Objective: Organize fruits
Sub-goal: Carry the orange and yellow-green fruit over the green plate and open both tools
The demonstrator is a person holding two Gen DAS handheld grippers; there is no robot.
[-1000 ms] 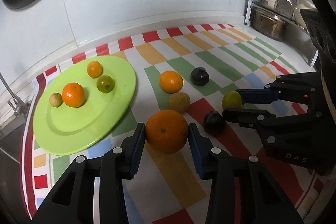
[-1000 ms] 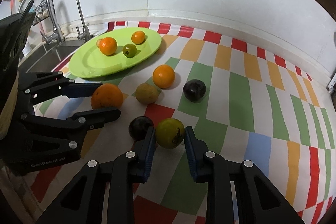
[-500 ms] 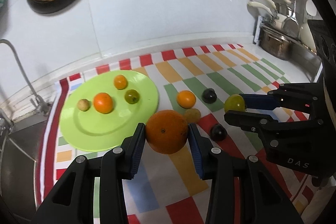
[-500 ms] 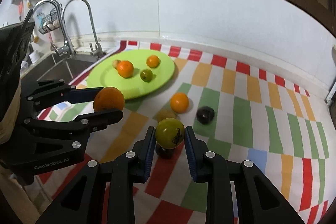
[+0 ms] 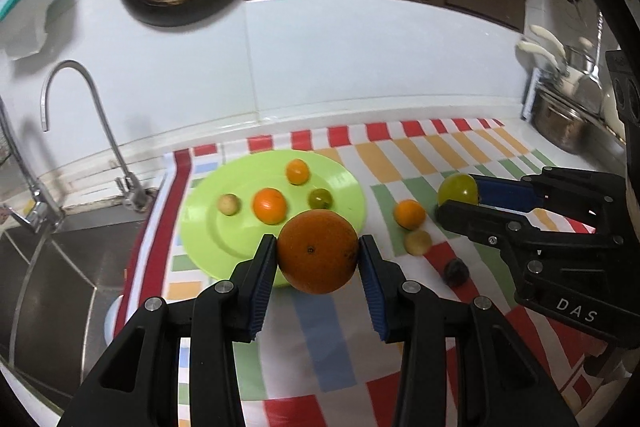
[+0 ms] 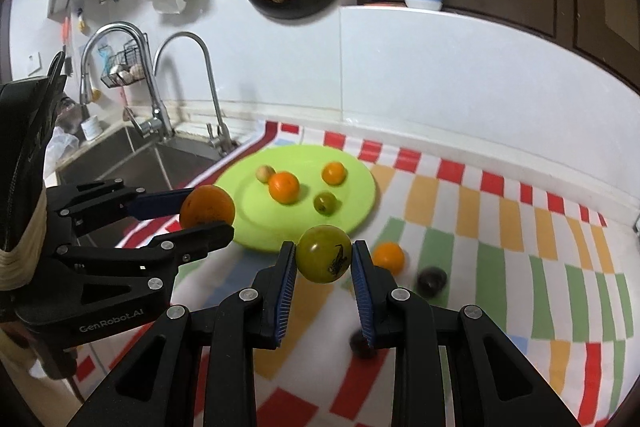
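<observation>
Clearly both tongs are loaded: the left gripper (image 5: 318, 253) is clamped on a large orange (image 5: 318, 251) at the lower centre of the left wrist view, and the right gripper (image 6: 324, 259) is pinched narrowly on a smaller yellow-green fruit (image 6: 324, 259) with a dark mark on its skin, at the centre of the right wrist view. Each fruit is held off the checked tablecloth (image 6: 500, 239), just short of the lime-green plate (image 5: 212, 231), which lies at mid-frame beside the steel sink (image 5: 60, 267). On the plate sit two small oranges, a green fruit and a pale beige one, apart from each other. Three or four more fruits remain on the cloth to the right of the plate: a small orange (image 5: 409, 214), a beige fruit (image 5: 418, 242) and a dark plum-like fruit (image 5: 456, 271); the right wrist view shows another dark one, blurred, under its fingers. The large orange looks firm, fairly heavy and pebbly-skinned, so the ribbed blue pads (image 5: 262, 287) should bite well across its widest girth, as they do now. The yellow-green fruit appears smooth and glossy, probably lighter and more apt to slip or bruise; holding it at its equator with modest pressure seems wise. All are round and will likely roll on the smooth, shallow plate if dropped rather than set down.
</observation>
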